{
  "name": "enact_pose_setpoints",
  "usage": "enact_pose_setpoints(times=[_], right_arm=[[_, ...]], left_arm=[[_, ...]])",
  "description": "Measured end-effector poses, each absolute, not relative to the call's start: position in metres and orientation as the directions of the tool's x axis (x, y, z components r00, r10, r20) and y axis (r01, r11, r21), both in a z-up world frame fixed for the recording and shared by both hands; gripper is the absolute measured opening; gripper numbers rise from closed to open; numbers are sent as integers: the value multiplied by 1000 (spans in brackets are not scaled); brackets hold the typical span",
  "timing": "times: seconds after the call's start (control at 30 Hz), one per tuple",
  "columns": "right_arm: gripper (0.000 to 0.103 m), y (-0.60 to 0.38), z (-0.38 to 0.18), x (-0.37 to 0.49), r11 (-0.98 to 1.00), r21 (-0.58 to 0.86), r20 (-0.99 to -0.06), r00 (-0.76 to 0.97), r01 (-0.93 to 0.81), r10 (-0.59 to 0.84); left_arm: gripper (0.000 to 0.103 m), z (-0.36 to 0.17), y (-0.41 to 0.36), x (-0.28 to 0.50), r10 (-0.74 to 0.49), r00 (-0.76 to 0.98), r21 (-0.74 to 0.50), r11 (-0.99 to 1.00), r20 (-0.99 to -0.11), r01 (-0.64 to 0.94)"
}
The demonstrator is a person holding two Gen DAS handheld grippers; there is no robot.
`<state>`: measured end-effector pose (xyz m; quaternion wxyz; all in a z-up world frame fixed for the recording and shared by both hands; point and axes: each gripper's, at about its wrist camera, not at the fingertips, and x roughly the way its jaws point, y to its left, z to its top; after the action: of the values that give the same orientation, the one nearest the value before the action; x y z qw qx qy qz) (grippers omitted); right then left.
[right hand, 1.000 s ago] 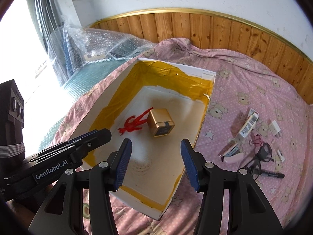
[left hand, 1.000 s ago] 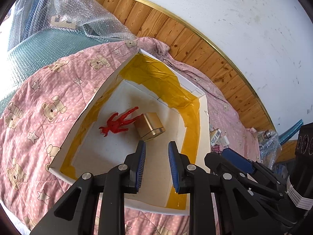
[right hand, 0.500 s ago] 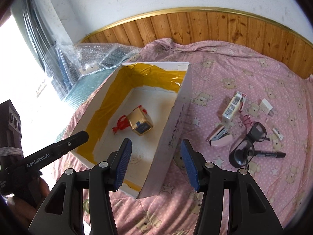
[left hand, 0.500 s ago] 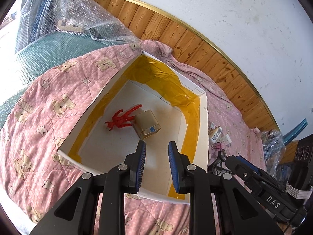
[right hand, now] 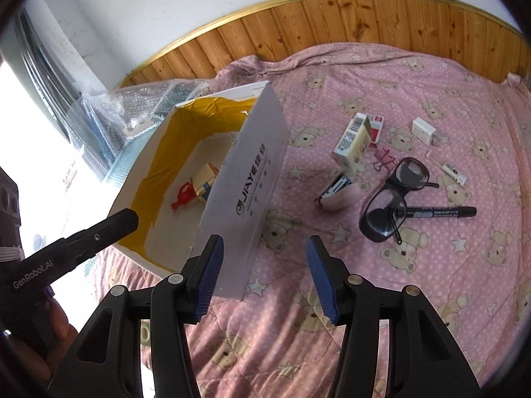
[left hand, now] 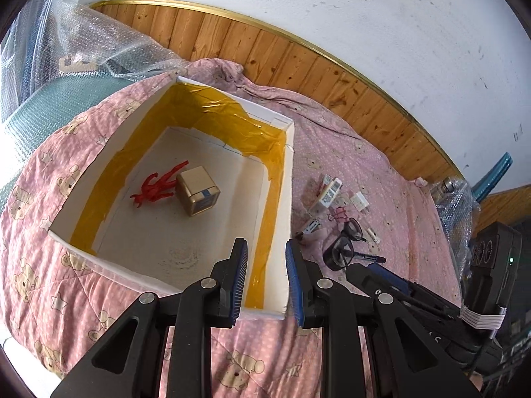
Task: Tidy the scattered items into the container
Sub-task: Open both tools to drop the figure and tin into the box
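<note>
Right wrist view has the right gripper (right hand: 265,277) spread wide and empty above the quilt (right hand: 431,282), facing the glasses (right hand: 395,195) and marker (right hand: 441,212) beside the box (right hand: 245,179), while the left gripper (left hand: 265,282), parted and empty, waits over the rim.

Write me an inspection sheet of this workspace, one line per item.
Surface: pink bear-print quilt.
Job's things: white box holds red figure and gold cube; glasses, marker, stapler, carton, binder clip, adapter lie outside.
Clutter: bubble wrap.
Grippers: left gripper and right gripper, jaws open, empty.
Cables: nothing seen.
Surroundings: wood panelling, white wall.
</note>
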<state>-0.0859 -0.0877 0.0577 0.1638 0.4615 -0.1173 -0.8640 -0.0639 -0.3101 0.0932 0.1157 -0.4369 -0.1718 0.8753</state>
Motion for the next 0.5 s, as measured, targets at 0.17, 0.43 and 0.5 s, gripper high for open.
enact_pose_setpoints(times=[0.17, 0.43, 0.5], right_arm=[[55, -67, 52, -81, -917, 370, -757, -525, 147, -389], [55, -31, 38, -74, -914, 396, -759, -528, 93, -382], [55, -22, 34, -73, -912, 403, -761, -526, 77, -380]], left_arm=[[25, 98, -284, -64, 360, -580, -380, -920, -731, -93], [25, 103, -244, -64, 376, -558, -349, -924, -740, -160], [25, 102, -233, -65, 376, -550, -339, -925, -746, -173]])
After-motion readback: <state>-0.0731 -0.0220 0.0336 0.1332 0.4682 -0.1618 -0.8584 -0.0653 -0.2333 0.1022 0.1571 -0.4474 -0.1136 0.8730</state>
